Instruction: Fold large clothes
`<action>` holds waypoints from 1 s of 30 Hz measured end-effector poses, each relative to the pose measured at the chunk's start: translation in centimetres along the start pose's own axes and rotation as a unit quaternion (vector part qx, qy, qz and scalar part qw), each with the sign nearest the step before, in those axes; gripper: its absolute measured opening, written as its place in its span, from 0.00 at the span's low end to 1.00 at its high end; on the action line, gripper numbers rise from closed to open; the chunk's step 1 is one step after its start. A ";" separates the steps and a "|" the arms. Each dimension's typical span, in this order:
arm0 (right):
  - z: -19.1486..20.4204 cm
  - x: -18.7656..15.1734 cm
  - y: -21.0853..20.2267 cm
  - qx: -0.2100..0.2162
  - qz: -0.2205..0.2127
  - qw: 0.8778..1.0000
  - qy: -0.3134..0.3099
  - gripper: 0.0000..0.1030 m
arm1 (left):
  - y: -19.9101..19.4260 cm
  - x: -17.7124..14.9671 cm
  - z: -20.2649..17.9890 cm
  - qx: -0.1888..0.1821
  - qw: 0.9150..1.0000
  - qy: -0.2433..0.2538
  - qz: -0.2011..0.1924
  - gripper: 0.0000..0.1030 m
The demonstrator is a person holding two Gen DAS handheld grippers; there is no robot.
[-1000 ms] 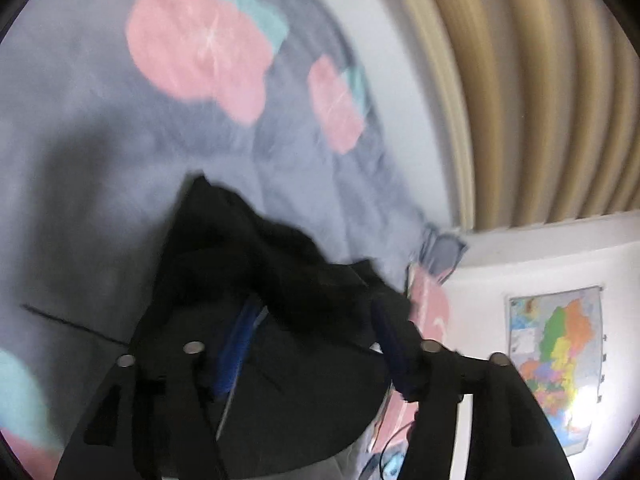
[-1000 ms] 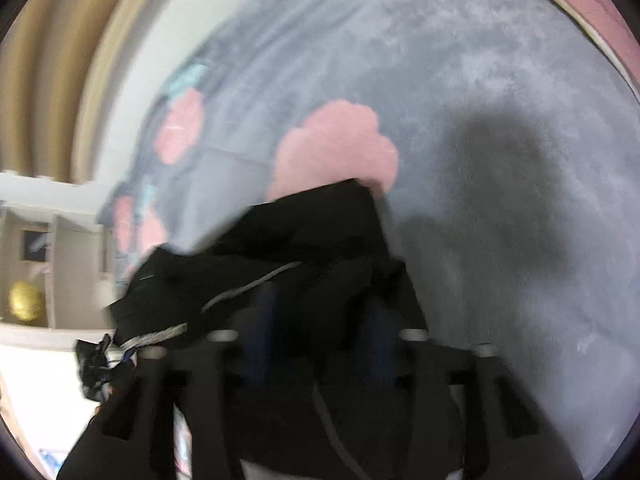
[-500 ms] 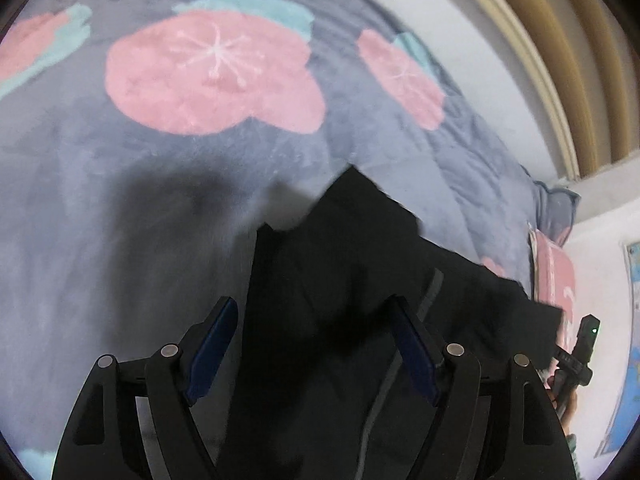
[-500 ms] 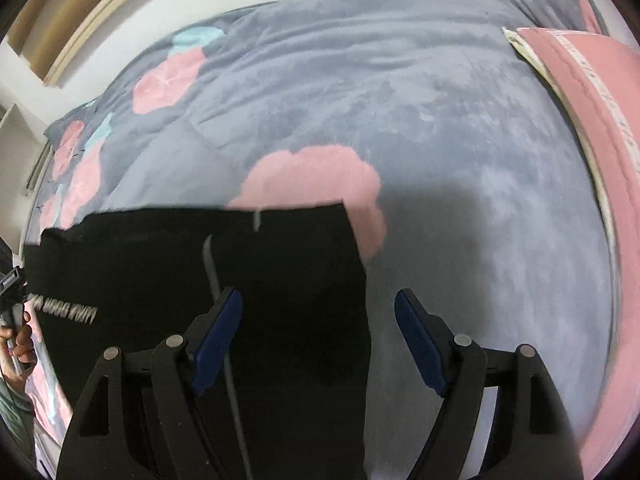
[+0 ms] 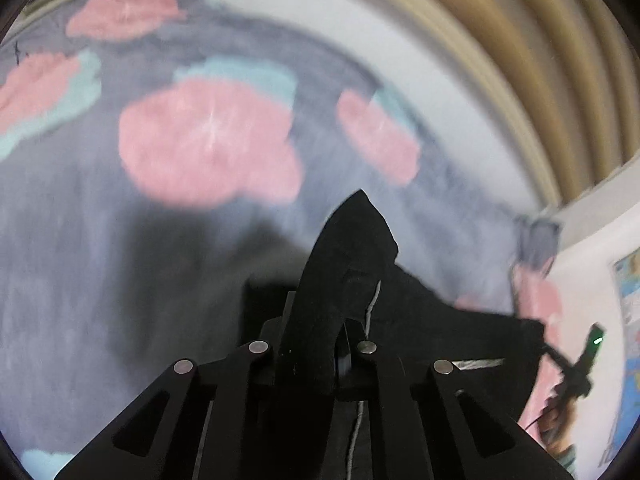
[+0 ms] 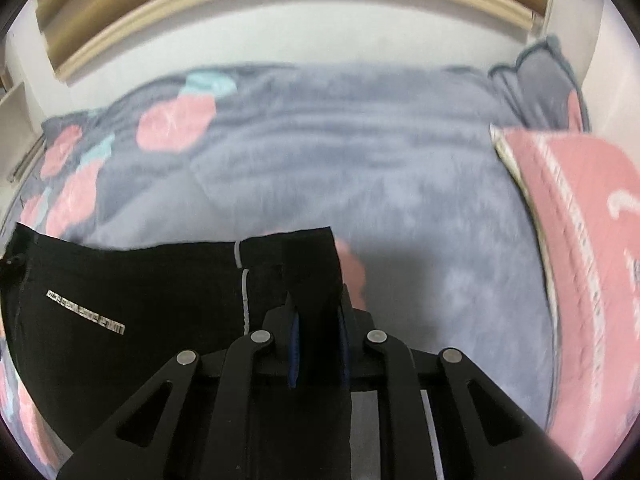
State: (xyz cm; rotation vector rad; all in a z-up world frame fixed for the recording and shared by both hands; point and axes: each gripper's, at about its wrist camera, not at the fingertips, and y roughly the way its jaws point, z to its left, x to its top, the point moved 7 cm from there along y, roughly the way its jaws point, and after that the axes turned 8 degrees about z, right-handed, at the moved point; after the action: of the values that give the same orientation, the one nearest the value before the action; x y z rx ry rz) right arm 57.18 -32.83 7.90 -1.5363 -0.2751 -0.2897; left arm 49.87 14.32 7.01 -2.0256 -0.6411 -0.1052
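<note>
A black garment (image 6: 132, 292) with a white drawstring and a small white text label is stretched across a grey bed blanket (image 6: 360, 152) with pink flowers. My right gripper (image 6: 318, 344) is shut on the garment's right corner. In the left wrist view my left gripper (image 5: 310, 344) is shut on a bunched black corner of the garment (image 5: 348, 264), lifted above the blanket (image 5: 80, 260). The fabric hides the fingertips of both grippers.
A pink pillow (image 6: 580, 240) lies at the bed's right side and a grey one (image 6: 536, 84) at the head. A white wall and beige curtain (image 5: 520, 60) stand behind the bed. A wall map (image 5: 628, 320) hangs at right. The other gripper (image 5: 580, 360) shows at far right.
Half a second ago both grippers were open over the flat garment. Now both have shut on its corners, and the left one has lifted its corner up.
</note>
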 end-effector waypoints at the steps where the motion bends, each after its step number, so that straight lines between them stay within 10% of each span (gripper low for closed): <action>1: 0.1 0.9 0.7 -0.013 -0.003 1.000 0.001 0.17 | -0.2 0.9 -0.5 0.001 1.000 0.007 -0.011 0.12; 11: 0.4 -1.2 16.2 -0.028 0.151 0.987 0.041 0.20 | 13.0 0.8 4.6 0.087 0.991 -0.033 0.091 0.19; 21: 0.0 -1.2 6.9 0.018 0.103 0.994 0.043 0.51 | 4.7 1.0 3.7 0.000 0.995 -0.039 0.095 0.33; 30: 10.5 -8.4 -1.7 0.108 0.075 0.991 -0.015 0.64 | -1.7 -6.6 -5.5 -0.020 0.998 0.043 0.041 0.50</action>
State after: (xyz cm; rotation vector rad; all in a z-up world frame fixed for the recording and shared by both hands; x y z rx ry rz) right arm 48.75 -22.28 6.74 -1.3390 -0.2055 -0.1132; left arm 44.41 7.74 9.04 -2.0709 -0.5039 -0.1571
